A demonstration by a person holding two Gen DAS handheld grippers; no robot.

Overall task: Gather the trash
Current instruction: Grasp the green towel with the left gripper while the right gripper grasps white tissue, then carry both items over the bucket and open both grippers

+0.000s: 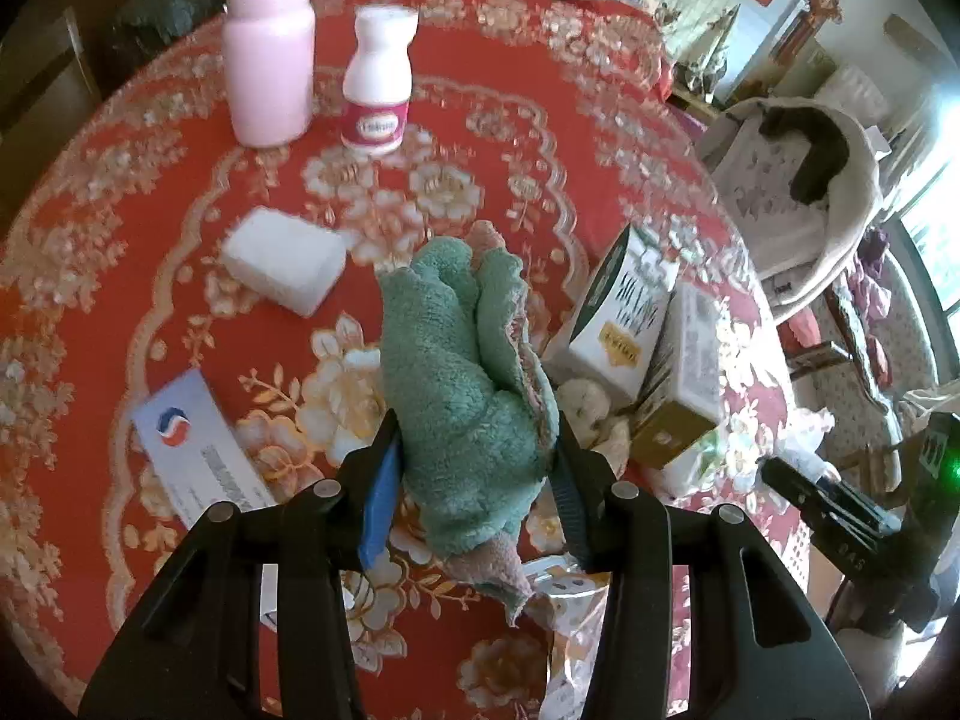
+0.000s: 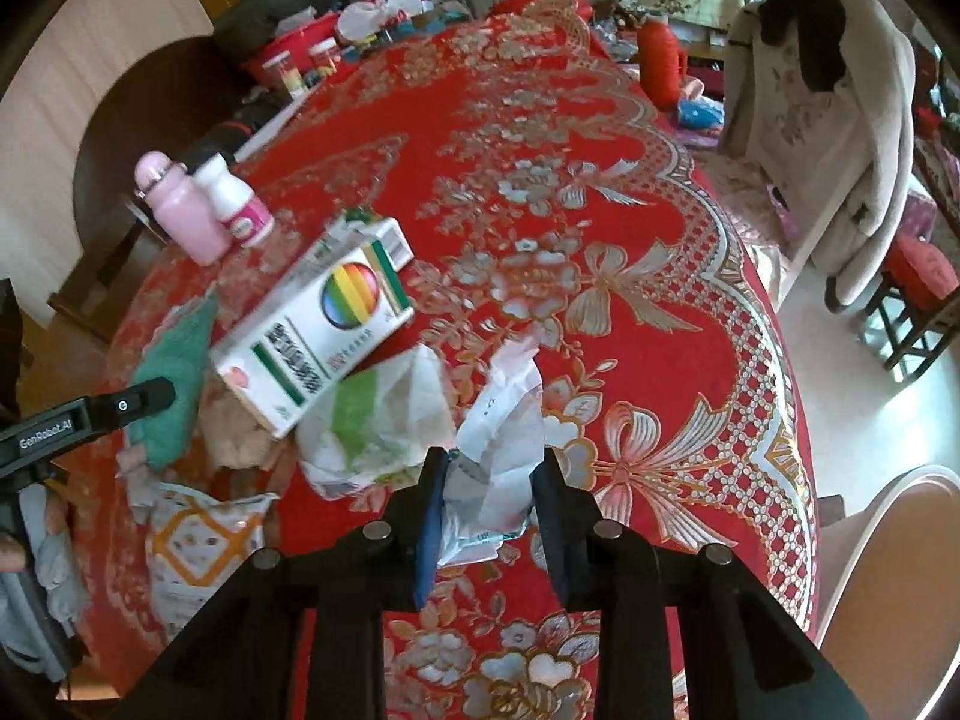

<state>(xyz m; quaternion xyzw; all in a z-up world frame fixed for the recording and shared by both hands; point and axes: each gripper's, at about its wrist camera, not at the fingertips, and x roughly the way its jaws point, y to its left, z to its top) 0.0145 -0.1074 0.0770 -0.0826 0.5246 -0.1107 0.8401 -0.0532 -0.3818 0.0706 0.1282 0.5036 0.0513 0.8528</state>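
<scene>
The left gripper is clamped on a fluffy green cloth with a pink underside; the cloth's long axis runs away from the camera, over the red floral tablecloth. The right gripper pinches a crumpled piece of white paper, which stands up between its blue pads, its long axis roughly upright, beside a white medicine box with a rainbow ball.

Worktop cloth is looking bright red with gold-white flowers. Beside the pink flask, a white bottle is wearing a magenta label. Near it, the towel is showing teal, and the white box is sporting a rainbow ball.
</scene>
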